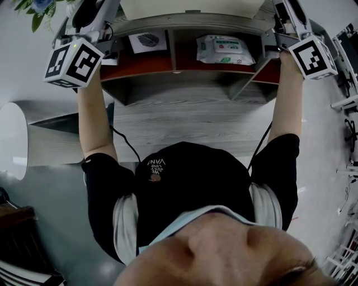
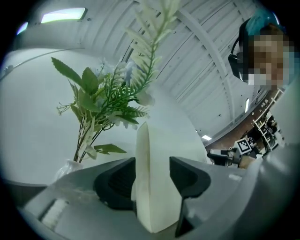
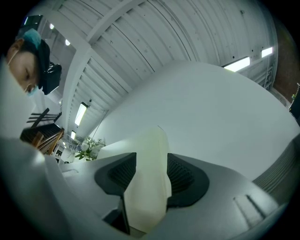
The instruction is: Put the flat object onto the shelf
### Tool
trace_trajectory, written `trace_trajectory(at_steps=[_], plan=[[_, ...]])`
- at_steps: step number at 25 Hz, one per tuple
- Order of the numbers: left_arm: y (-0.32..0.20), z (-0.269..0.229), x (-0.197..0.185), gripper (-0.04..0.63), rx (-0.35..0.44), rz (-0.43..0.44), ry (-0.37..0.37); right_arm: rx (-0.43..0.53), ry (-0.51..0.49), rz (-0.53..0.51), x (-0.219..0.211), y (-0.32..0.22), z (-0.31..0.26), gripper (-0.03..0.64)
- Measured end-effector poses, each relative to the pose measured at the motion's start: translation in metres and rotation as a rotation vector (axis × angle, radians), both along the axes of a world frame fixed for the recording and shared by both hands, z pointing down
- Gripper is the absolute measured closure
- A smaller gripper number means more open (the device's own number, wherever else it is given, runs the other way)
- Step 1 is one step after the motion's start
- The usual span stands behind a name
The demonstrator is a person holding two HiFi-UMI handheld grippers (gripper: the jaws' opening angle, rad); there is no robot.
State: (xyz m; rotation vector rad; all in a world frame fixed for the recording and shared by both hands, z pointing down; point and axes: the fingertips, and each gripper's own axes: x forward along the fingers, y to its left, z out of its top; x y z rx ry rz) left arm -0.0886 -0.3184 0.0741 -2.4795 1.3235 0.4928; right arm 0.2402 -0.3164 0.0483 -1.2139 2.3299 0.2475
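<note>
The flat object is a white board (image 1: 190, 6) that lies along the top of the grey shelf (image 1: 179, 23) at the far edge of the head view. My left gripper (image 1: 109, 14) holds the board's left end, and my right gripper (image 1: 279, 17) holds its right end. In the left gripper view the board's edge (image 2: 152, 154) stands between the dark pads (image 2: 115, 180), which press on both faces. The right gripper view shows the board (image 3: 150, 159) filling the gap between the pads (image 3: 185, 176) and touching both.
Under the shelf top, one compartment holds a leaf-print card (image 1: 148, 40) and another a pack of wipes (image 1: 225, 50). A green plant (image 2: 108, 93) in a small vase (image 2: 70, 169) stands left of the shelf. The wooden table (image 1: 184, 120) runs below, with a white round thing (image 1: 11, 139) at its left.
</note>
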Motion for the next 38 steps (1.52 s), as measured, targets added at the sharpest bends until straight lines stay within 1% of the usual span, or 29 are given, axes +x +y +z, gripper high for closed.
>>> trace_trajectory(at_steps=[10,17,21,24,25,28,31,33,36,38], plan=[[0.022,0.015,0.003,0.376,-0.031,0.052,0.006,-0.032,-0.001,0.017,-0.007,0.031,0.014,0.420],[0.044,0.023,0.005,0.376,-0.034,0.101,0.025,-0.015,0.013,-0.001,-0.024,0.060,0.018,0.420],[0.055,0.030,0.006,0.377,-0.026,0.116,0.006,-0.024,0.017,0.020,-0.028,0.071,0.026,0.424],[0.062,0.034,0.004,0.377,-0.012,0.111,-0.008,-0.032,0.020,0.026,-0.033,0.078,0.032,0.454],[0.064,0.036,0.004,0.379,-0.008,0.107,-0.013,-0.032,0.022,0.026,-0.035,0.080,0.034,0.474],[0.071,0.040,0.001,0.403,0.000,0.100,-0.020,-0.034,0.024,0.034,-0.040,0.088,0.039,0.491],[0.076,0.046,-0.002,0.458,0.004,0.092,-0.023,-0.037,0.025,0.043,-0.046,0.094,0.045,0.505],[0.079,0.049,-0.005,0.494,0.003,0.090,-0.022,-0.038,0.028,0.052,-0.049,0.098,0.049,0.526],[0.082,0.056,-0.009,0.509,-0.003,0.092,-0.020,-0.037,0.026,0.066,-0.054,0.105,0.055,0.566],[0.084,0.061,-0.010,0.519,-0.012,0.097,-0.021,-0.044,0.016,0.073,-0.055,0.110,0.059,0.578]])
